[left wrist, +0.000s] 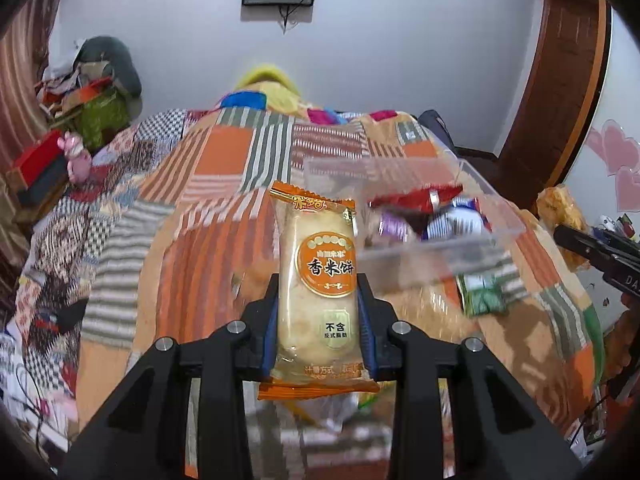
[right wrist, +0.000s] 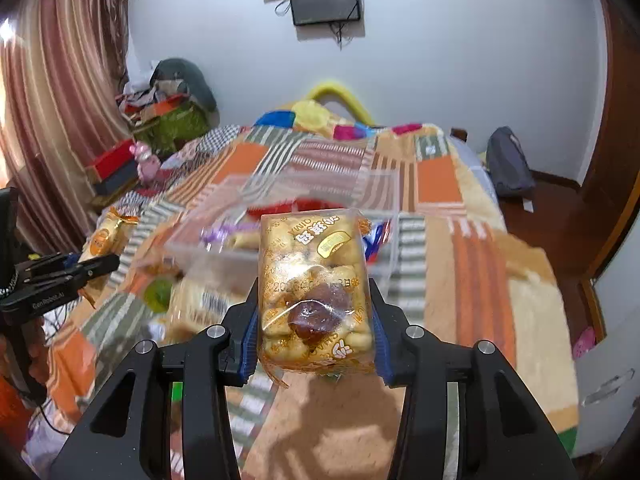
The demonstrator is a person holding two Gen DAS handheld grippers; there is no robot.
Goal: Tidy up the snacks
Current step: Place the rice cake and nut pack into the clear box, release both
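Gripping an orange-trimmed rice cracker packet (left wrist: 318, 280), the left gripper (left wrist: 318, 312) has its fingers (left wrist: 272, 328) clenched on the packet's two long sides, so the packet stands lengthwise between the blue pads, its printed face toward the camera and its far end sticking out past the fingertips. It is off the bed (left wrist: 224, 168), held above the patchwork quilt. Beyond it and to the right sits a clear plastic bin (left wrist: 440, 216) on the quilt, with wrapped snacks inside — a red wrapper (left wrist: 416, 198), a purple one (left wrist: 394, 226) and a blue-and-white one (left wrist: 456, 222). A green packet (left wrist: 482, 294) lies on the quilt just in front of the bin.

The right gripper (right wrist: 316, 316) grasps a clear packet of golden pastries (right wrist: 314, 276) with a dark brown piece showing through the wrap; its fingers (right wrist: 250, 332) press on both sides of it and it too is lifted clear of the quilt. In the right wrist view the bin (right wrist: 208, 240) lies directly behind this packet, near the middle of the bed (right wrist: 440, 184). More loose snacks rest on the quilt to the left of the bin, blurred — a pale packet (right wrist: 200, 304) and a green-labelled one (right wrist: 158, 294).

Each gripper shows at the edge of the other's view: the right one (left wrist: 592, 252) at the far right, the left one (right wrist: 76, 268) at the far left, with its orange packet (right wrist: 106, 236) visible.
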